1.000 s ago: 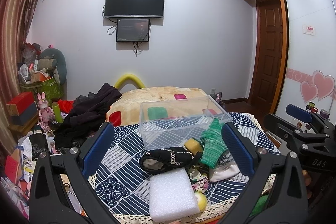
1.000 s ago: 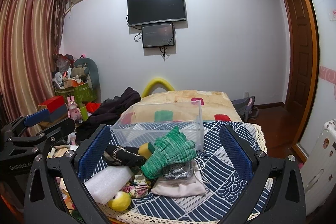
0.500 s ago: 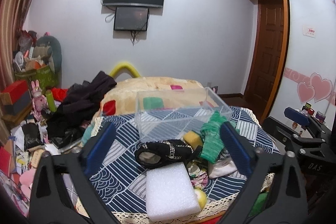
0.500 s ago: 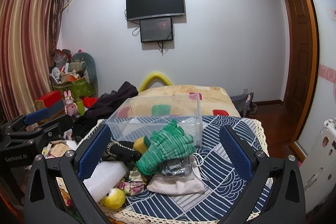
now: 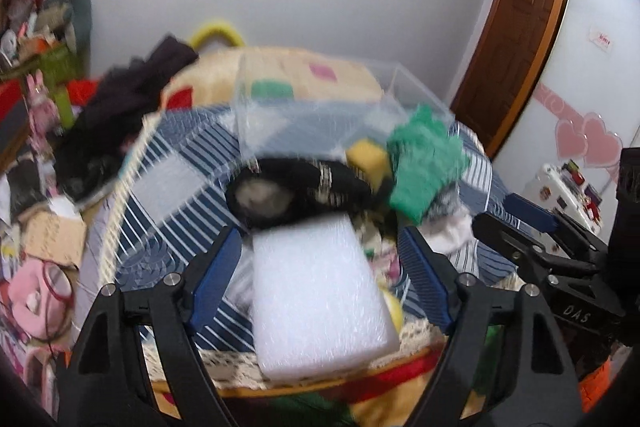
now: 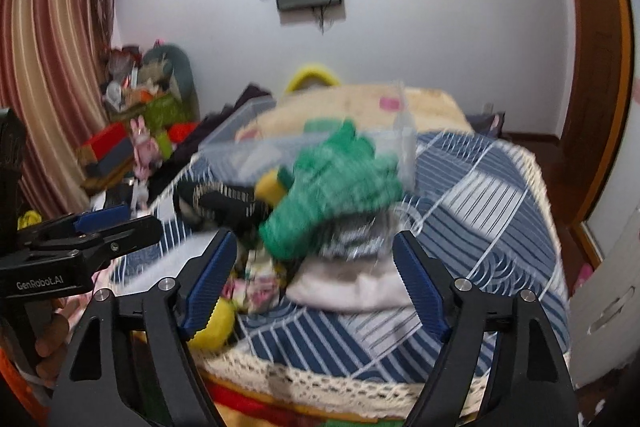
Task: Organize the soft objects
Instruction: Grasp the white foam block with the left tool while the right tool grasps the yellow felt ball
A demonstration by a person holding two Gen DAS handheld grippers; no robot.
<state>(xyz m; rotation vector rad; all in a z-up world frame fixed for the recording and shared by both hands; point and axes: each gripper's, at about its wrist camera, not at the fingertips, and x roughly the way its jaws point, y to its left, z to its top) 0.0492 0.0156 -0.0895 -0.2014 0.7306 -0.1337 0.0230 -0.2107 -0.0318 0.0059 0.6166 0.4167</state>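
A: So, where's my left gripper (image 5: 320,267)?
B: Jaws spread wide, the foam block (image 5: 320,291) lying between them, ungripped.
A: And the right gripper (image 6: 316,275)?
B: Also spread, empty; the green glove (image 6: 336,187) sits just ahead.

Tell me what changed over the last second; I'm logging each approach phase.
Both grippers dropped toward the pile. The left gripper now straddles the white foam block; the right gripper frames the green glove and white pouch. Both sets of jaws remain open, nothing grasped. The clear bin, black slipper and yellow sponge lie as before.
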